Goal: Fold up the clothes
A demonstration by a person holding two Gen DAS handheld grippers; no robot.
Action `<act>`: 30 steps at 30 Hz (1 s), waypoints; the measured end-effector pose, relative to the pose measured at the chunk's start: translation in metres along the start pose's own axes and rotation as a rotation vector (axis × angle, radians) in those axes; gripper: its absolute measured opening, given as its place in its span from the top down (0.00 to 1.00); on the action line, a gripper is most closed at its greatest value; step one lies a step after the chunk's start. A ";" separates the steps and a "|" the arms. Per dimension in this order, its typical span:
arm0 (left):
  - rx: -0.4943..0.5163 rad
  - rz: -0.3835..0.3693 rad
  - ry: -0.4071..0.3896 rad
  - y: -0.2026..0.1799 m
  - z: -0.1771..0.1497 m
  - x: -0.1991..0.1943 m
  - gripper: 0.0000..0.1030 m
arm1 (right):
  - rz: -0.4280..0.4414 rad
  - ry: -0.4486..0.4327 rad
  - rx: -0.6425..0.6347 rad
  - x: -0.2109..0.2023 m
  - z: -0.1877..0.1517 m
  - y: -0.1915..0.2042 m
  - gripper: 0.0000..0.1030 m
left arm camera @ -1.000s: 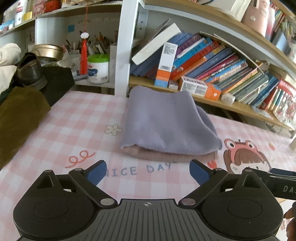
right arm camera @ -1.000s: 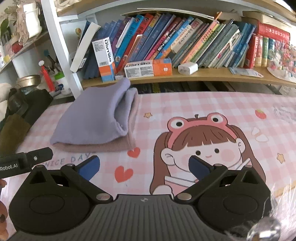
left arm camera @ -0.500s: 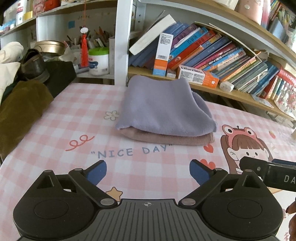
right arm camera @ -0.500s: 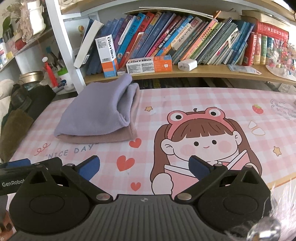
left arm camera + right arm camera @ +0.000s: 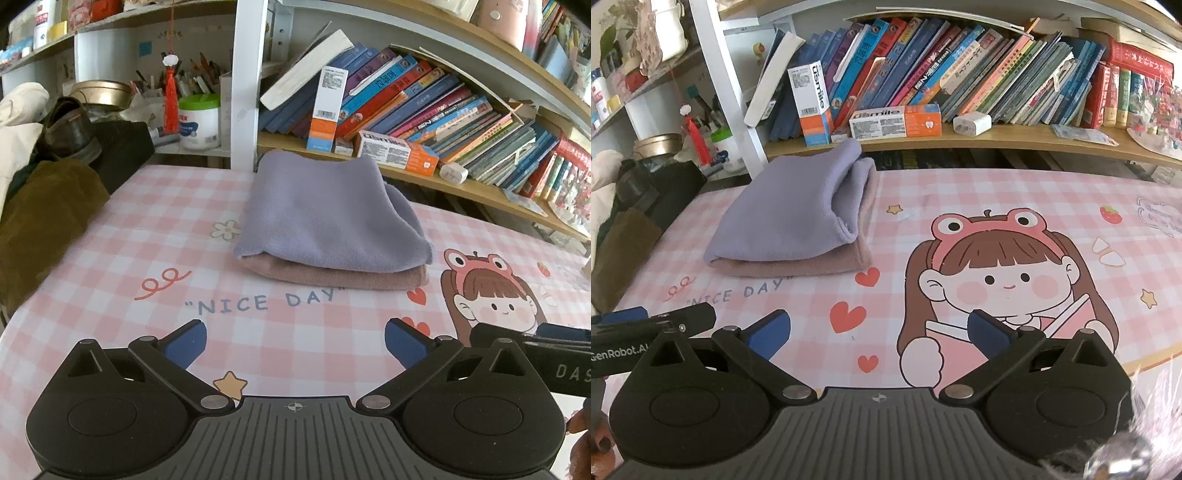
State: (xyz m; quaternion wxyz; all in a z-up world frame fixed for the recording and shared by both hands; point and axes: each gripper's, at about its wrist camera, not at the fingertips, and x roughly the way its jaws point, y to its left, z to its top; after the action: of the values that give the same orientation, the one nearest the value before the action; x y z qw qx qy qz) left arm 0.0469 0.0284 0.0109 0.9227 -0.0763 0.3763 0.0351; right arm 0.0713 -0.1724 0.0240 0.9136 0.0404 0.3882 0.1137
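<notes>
A folded lilac cloth lies on top of a folded dusty-pink cloth on the pink checked table mat, near the bookshelf. The stack also shows in the right wrist view, lilac over pink. My left gripper is open and empty, well back from the stack, above the "NICE DAY" print. My right gripper is open and empty, to the right of the stack, above the cartoon girl print.
An olive-brown garment and dark clothes with a shoe lie at the table's left edge. A low shelf of books and boxes runs behind the table. A white shelf post stands behind the stack.
Both grippers have drawn back from the folded stack toward the near edge of the table. The stack has not moved. Both stay open.
</notes>
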 end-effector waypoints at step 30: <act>0.006 0.031 0.004 -0.001 0.002 -0.002 0.00 | -0.015 0.003 0.014 0.002 -0.001 -0.003 0.00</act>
State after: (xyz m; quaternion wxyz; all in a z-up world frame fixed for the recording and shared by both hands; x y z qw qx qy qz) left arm 0.0468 0.0274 0.0141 0.9215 -0.0677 0.3793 0.0483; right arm 0.0722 -0.1745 0.0215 0.9135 0.0438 0.3909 0.1041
